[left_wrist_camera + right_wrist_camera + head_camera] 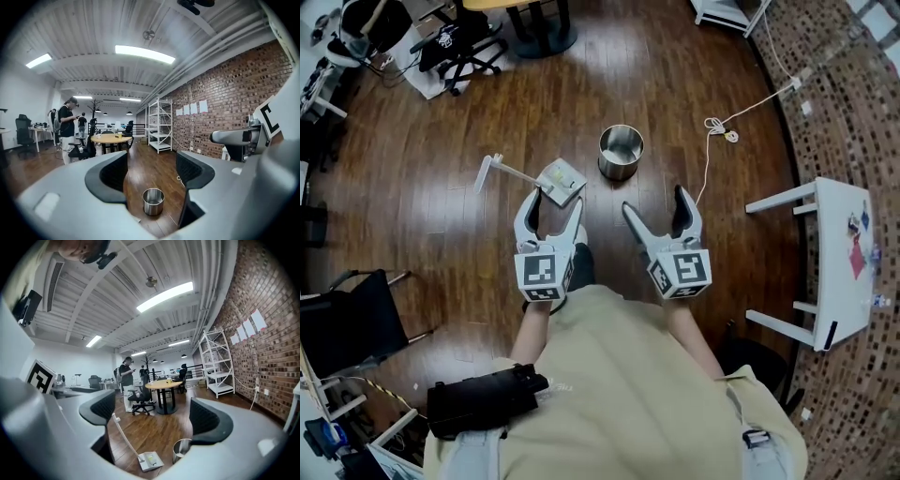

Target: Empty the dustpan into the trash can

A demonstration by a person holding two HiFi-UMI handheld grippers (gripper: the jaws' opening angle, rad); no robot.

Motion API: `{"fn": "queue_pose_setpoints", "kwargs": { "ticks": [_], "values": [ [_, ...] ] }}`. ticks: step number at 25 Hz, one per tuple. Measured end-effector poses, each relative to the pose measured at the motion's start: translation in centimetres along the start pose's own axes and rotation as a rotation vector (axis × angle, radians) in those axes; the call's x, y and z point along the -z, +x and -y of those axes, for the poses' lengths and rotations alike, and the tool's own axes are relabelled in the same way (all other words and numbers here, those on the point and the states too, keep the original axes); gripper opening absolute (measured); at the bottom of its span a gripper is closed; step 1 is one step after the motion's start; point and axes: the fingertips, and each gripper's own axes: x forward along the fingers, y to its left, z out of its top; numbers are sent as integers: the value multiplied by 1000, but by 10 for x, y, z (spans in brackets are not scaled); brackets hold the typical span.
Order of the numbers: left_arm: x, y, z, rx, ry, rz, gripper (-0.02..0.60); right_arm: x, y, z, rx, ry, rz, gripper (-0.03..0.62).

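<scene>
Hovering over the dark wood floor (441, 244), the left claw (553, 208) and right claw (654, 202) both stand spread, with nothing between their jaws. The dustpan (555, 181) lies on the floor just ahead of and below the left claw's tips, untouched. It is a pale, flat, square pan with a thin white handle (511, 172) slanting off to the left. Its contents are too small to make out. Farther on, ahead of the gap between the claws, stands the can (621, 152), a shiny steel cylinder, open-topped. In the right gripper view a jaw cuts off its side. A white cable (741, 112) trails beyond.
</scene>
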Motion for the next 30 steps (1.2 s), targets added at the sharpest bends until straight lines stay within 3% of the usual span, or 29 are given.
{"fn": "queue_pose_setpoints", "kwargs": {
  "ticks": [9, 18, 24, 27, 30],
  "values": [
    [-54, 100, -91, 14, 25, 57, 304, -51, 149, 5, -23, -64, 44, 463],
    [-39, 138, -153, 14, 48, -17, 304, -30, 227, -20, -89, -59, -22, 459],
    [-17, 125, -205, -109, 72, -102, 304, -25, 255, -29, -188, -65, -60, 459],
    [7, 118, -231, -139, 112, -220, 301, -16, 268, -24, -231, -46, -99, 459],
    [66, 107, -258, -90, 172, -499, 295, -13, 281, -25, -267, -47, -129, 459]
  ]
}}
